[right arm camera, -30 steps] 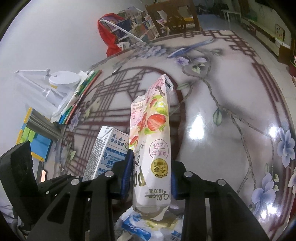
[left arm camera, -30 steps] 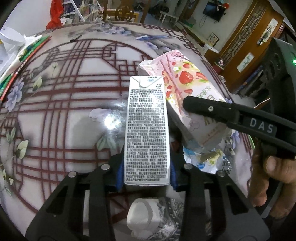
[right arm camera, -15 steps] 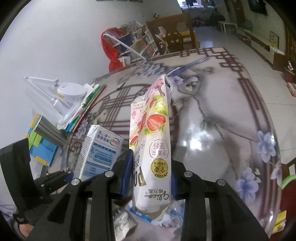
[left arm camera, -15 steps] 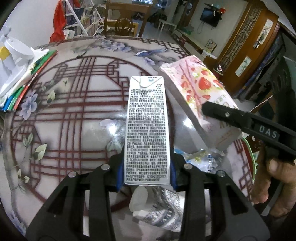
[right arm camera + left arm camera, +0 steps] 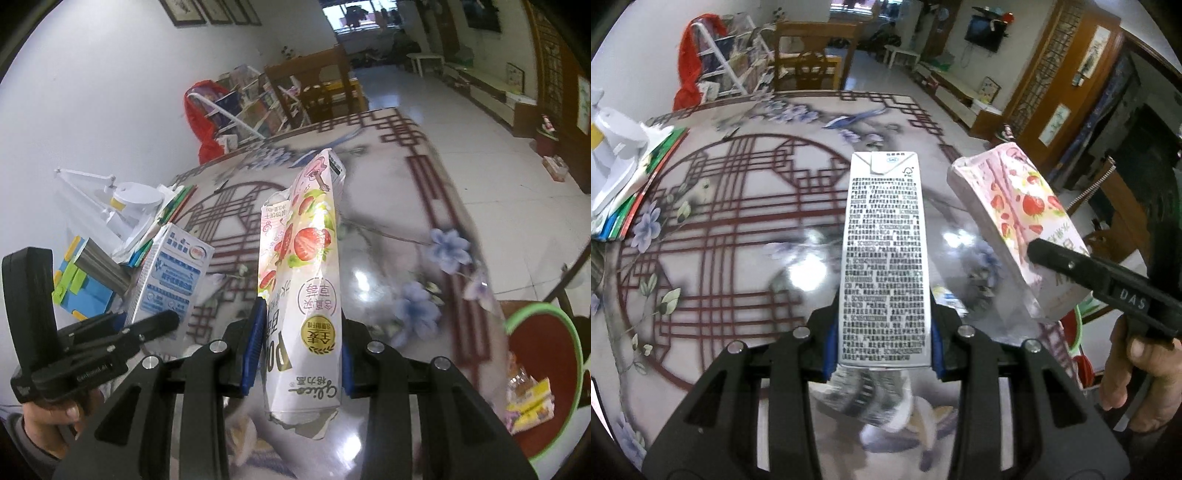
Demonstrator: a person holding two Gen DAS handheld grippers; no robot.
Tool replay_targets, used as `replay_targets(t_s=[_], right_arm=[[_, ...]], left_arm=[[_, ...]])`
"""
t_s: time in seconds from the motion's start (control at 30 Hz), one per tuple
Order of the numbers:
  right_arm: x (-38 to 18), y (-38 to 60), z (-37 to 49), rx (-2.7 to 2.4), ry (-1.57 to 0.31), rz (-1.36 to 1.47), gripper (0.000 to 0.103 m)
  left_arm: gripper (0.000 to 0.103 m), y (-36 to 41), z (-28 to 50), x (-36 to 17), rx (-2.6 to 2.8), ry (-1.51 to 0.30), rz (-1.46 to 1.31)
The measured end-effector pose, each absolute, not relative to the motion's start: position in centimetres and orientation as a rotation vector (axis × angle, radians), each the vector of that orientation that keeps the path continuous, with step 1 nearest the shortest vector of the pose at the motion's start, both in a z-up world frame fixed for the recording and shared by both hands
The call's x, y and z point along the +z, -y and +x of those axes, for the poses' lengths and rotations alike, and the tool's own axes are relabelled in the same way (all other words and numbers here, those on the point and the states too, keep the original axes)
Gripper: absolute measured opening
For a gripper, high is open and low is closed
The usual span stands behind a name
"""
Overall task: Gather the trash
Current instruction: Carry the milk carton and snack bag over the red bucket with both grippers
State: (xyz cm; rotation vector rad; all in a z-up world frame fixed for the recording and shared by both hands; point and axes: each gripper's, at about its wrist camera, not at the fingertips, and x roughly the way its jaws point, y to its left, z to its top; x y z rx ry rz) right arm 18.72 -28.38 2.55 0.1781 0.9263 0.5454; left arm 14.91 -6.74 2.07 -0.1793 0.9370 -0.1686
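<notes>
Gripping a white drink carton (image 5: 884, 258) between its blue-padded fingers, the left gripper (image 5: 884, 343) holds it lengthwise, pointing away from the camera above the patterned table (image 5: 713, 236); the face turned to the lens is packed with small black Chinese print too fine to read, with a small tree-shaped certification mark near the far end. From the right wrist view the same carton (image 5: 171, 275) shows a blue-and-white panel whose writing is not legible. The right gripper (image 5: 301, 354) is clamped on a pink strawberry snack box (image 5: 301, 280), which runs forward from the jaws with its open, torn end nearest the camera. It reads "Glico" upside down, carries large dark letters partly hidden by the finger, and a gold round seal with Chinese characters. In the left wrist view that box (image 5: 1015, 221) sits to the carton's right, apart from it, and the finger pressing it bears "DAS". A green-rimmed red bin (image 5: 543, 373) holding wrappers stands beyond the table edge at right. Blurred wrappers (image 5: 886, 410) lie under the grippers.
</notes>
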Motion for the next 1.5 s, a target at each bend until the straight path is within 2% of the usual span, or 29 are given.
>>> replay_targets(t_s=[0.87, 1.5], right_arm=[[2.7, 50.9, 13.0, 0.194, -0.875, 0.306, 0.033], [-2.1, 59.2, 13.9, 0.065, -0.940, 0.405, 0.033]], left_arm=[[0.036, 28.2, 16.7, 1.5, -0.551, -0.977, -0.060], [0.036, 37.9, 19.2, -2.2, -0.724, -1.098, -0.055]])
